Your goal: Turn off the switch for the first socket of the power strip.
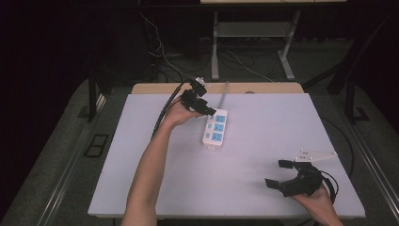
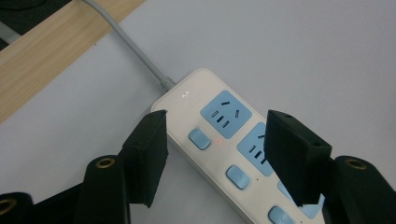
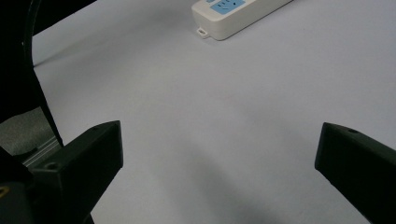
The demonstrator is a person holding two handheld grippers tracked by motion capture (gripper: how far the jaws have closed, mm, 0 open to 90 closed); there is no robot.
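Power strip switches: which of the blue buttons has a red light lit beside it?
The button nearest the cable end, beside the first socket; a red dot glows at its right, unlike the others.

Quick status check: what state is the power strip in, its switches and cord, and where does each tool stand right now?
power strip: flat on the table, sockets up, nothing plugged in.
top switch: small red light glowing beside it.
cord: attached, running off the far edge.
left tool: open, jaws either side of the strip's cord end, not gripping.
right tool: open, holding nothing, near the table's front right corner.
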